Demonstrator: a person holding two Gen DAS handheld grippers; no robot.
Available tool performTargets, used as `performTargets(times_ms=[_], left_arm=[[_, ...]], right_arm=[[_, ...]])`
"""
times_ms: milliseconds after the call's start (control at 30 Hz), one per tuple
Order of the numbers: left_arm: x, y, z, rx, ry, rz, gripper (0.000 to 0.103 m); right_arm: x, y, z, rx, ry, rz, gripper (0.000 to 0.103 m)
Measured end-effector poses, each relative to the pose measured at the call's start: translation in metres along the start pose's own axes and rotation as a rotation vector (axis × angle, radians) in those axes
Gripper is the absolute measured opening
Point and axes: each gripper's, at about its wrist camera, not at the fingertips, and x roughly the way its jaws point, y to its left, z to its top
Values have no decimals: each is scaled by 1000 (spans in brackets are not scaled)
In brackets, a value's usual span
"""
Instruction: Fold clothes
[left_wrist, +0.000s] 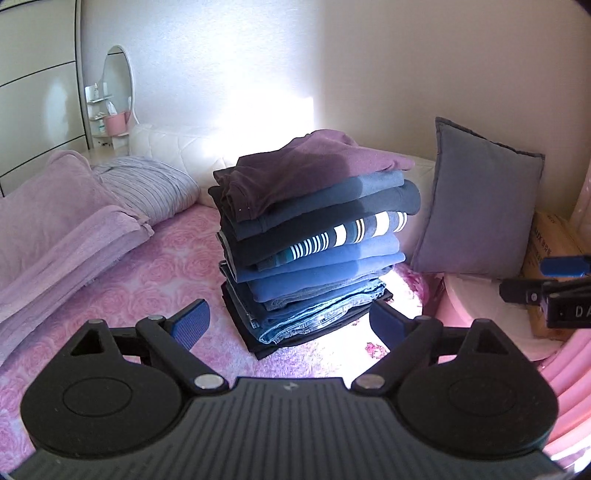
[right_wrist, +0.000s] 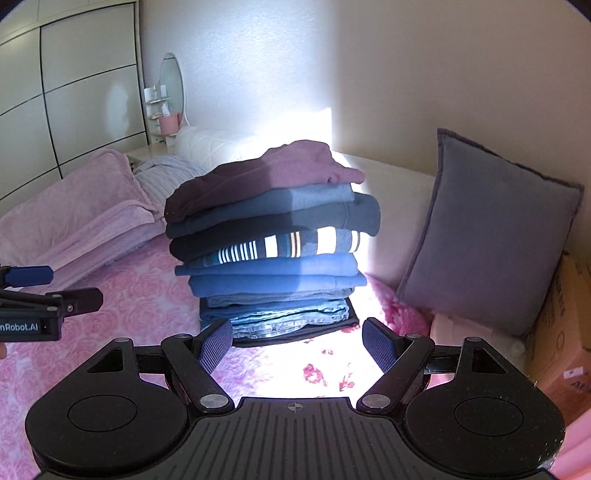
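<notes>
On a bed covered by a pink rose-patterned bedspread (left_wrist: 155, 273) stands a tall stack of folded clothes (left_wrist: 314, 236), seen from two cameras that each look forward along a handheld gripper. Topmost in the stack lies a maroon garment (left_wrist: 306, 162), then dark blue-grey pieces, a striped top (left_wrist: 347, 232) with white, teal and navy bands, plain blue pieces, and folded denim jeans (left_wrist: 317, 314) resting on a black item at the very bottom. Bright sunlight falls across the right side of the stack and the bedspread beside it. The left gripper (left_wrist: 290, 325) hovers just in front of the stack's base with its two blue-padded fingers spread wide apart and nothing between them. The right gripper (right_wrist: 297, 343) is likewise in front of the stack, its fingers spread wide and empty, touching no cloth. Each gripper also appears at the edge of the other's view, off to the side. To the left of the stack lie a folded lilac blanket (left_wrist: 62, 229) and a striped pillow (left_wrist: 151, 188). To the right, a grey cushion (left_wrist: 476, 199) leans upright against the cream wall, with a cardboard box (left_wrist: 550, 251) beyond it. Behind the bed stand an oval mirror (left_wrist: 117, 81) and a white wardrobe (left_wrist: 37, 92).
</notes>
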Motion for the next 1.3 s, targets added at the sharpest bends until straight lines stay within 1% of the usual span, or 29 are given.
performTargets(times_ms=[167, 467, 700, 1300], left_arm=[[-2, -17, -3, -39, 16, 16, 91], [-4, -35, -12, -104, 55, 46, 91], [-7, -45, -16, -115, 56, 78, 91], [-4, -55, -21, -111, 77, 84, 92]], right_arm=[[0, -10, 0, -38, 15, 8, 80], [-3, -30, -11, -23, 25, 40, 80], [-9, -33, -14, -42, 20, 63, 80], [-13, -32, -19, -53, 28, 71, 80]])
